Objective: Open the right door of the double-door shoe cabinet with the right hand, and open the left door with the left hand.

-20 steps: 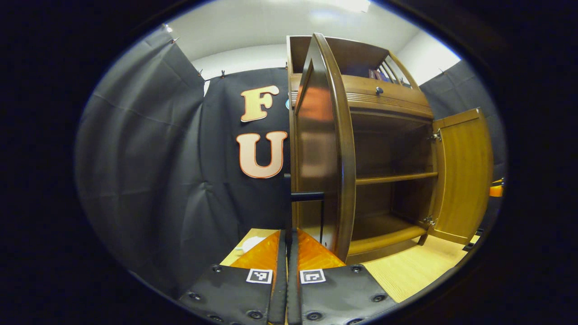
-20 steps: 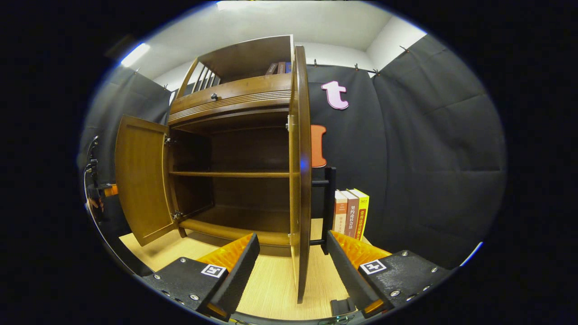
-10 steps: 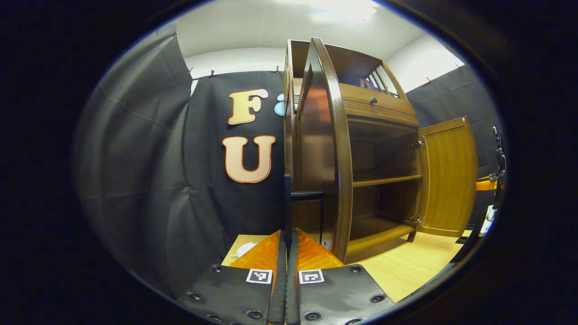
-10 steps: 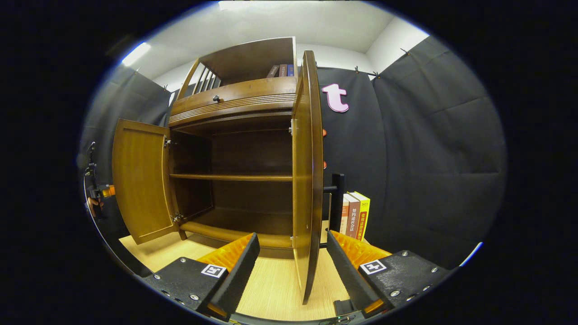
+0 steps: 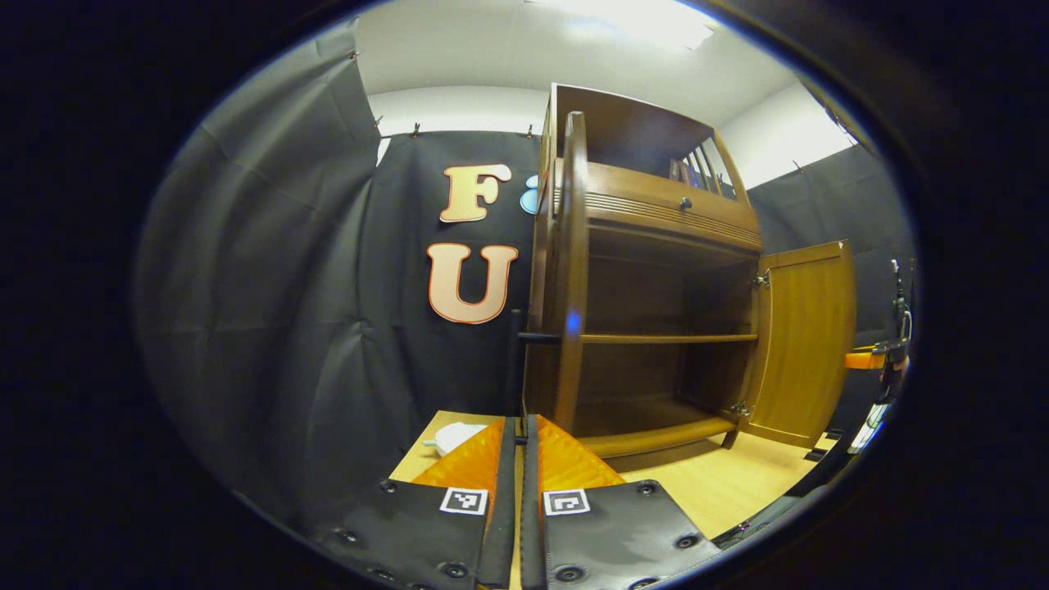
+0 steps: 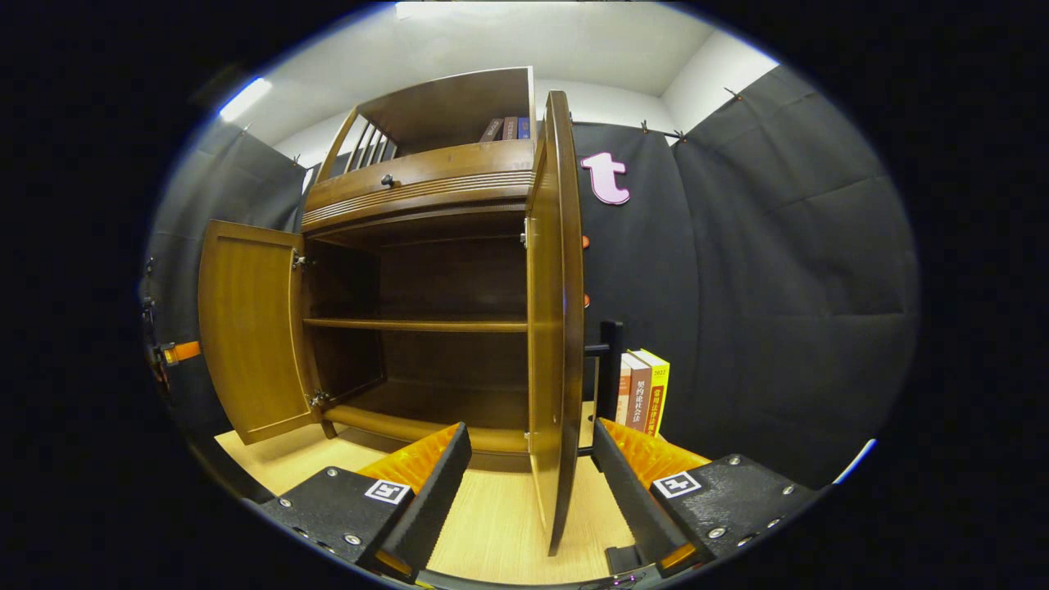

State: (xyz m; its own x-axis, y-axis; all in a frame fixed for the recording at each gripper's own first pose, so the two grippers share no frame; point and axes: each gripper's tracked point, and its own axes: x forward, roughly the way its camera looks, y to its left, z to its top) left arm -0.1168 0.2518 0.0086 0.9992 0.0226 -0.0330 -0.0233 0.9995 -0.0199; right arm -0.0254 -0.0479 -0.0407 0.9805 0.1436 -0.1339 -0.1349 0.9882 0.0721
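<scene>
Books [image 6: 642,392] with unreadable spines beside open cabinet [image 6: 426,270]; left gripper [image 5: 518,426] fingers closed, right gripper [image 6: 531,451] fingers wide.

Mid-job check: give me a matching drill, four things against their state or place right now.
Things:
1. left gripper
2. right gripper
3. books
4. drawer knob

States or places:
A. open, astride the edge of a door
B. upright beside the cabinet
C. fingers together
D. high on the cabinet front

Pairs: 1-C, 2-A, 3-B, 4-D
</scene>
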